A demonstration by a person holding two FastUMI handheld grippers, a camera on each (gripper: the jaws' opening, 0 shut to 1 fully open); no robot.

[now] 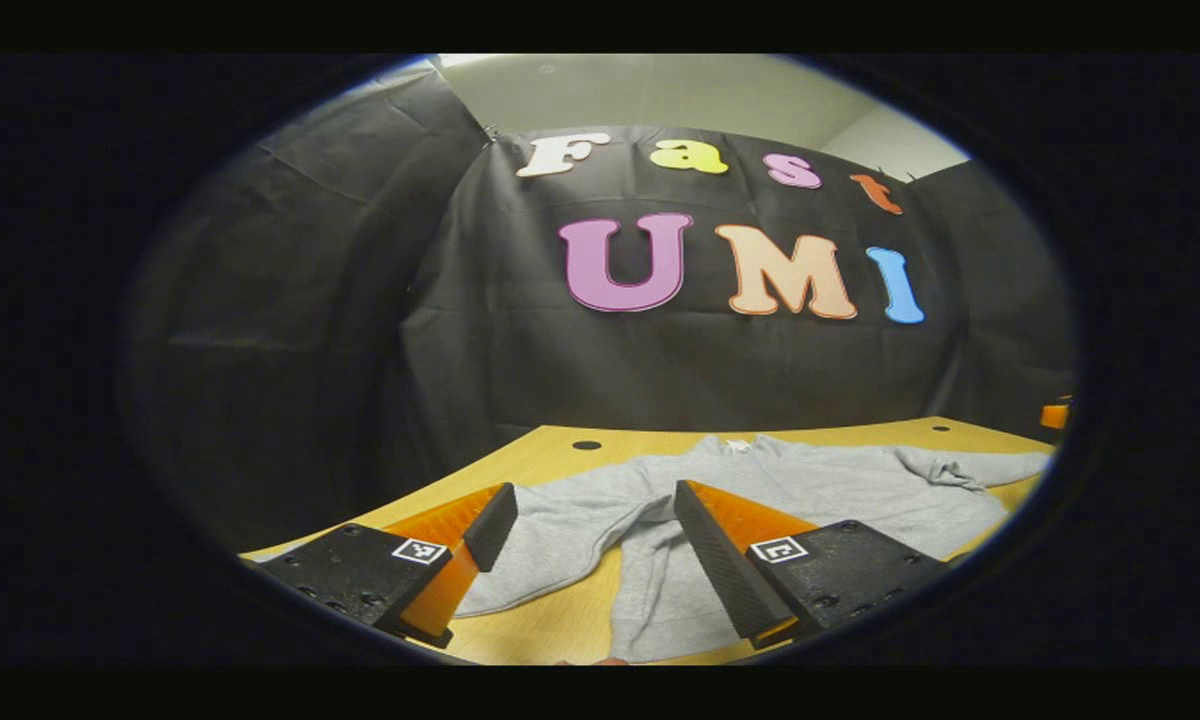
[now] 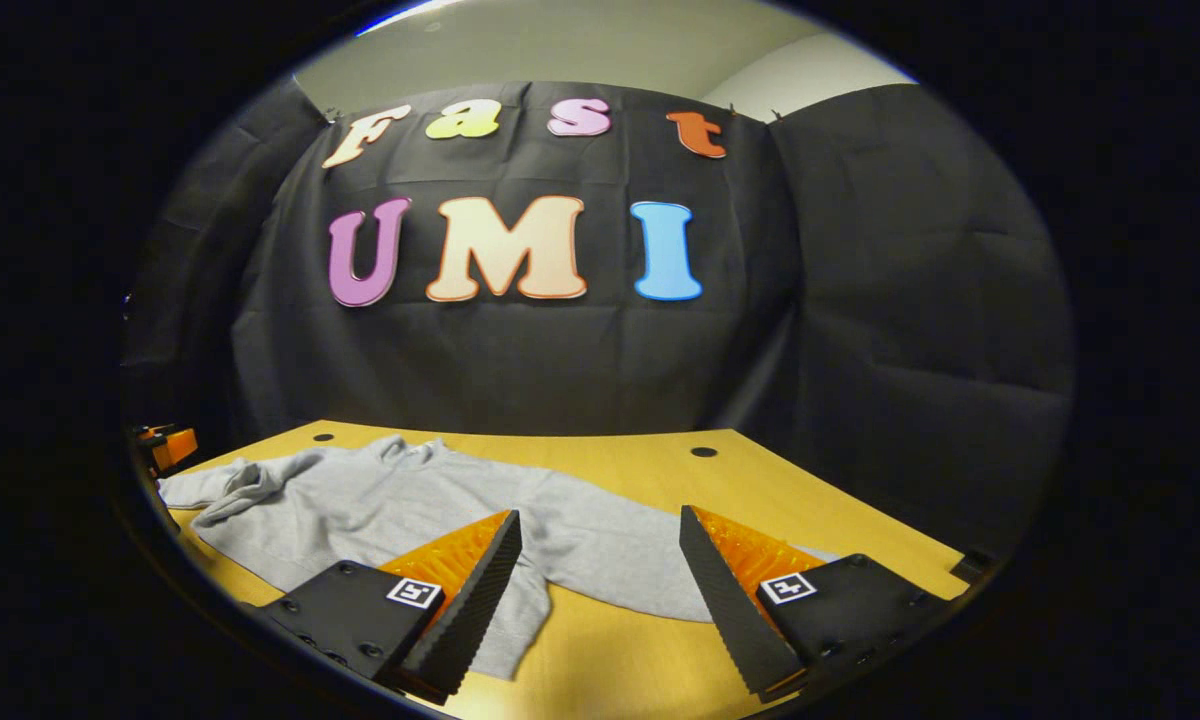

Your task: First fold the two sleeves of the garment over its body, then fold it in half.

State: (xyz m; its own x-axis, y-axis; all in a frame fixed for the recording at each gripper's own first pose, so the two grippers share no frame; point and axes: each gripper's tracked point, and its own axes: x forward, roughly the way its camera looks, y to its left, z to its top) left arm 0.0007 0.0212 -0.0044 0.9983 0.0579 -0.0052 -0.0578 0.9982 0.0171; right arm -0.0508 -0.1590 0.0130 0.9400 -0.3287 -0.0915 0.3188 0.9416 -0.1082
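A grey sweatshirt (image 1: 810,490) lies flat on the wooden table (image 1: 560,625), its collar (image 1: 735,446) toward the far wall. My left gripper (image 1: 592,495) hovers open just above the near side of the garment, and one sleeve (image 1: 550,550) runs out between its fingers. In the right gripper view the sweatshirt (image 2: 380,500) spreads to the left, and its other sleeve (image 2: 640,570) stretches across the gap of my open right gripper (image 2: 600,518). Neither gripper holds anything. The far sleeve end (image 2: 230,485) looks bunched.
The table (image 2: 760,480) has small round holes (image 2: 703,452) near its back edge. Black cloth walls close in the booth behind and at both sides. An orange part of the other gripper (image 2: 165,445) peeks in at the left edge, and likewise (image 1: 1055,412) at the right edge.
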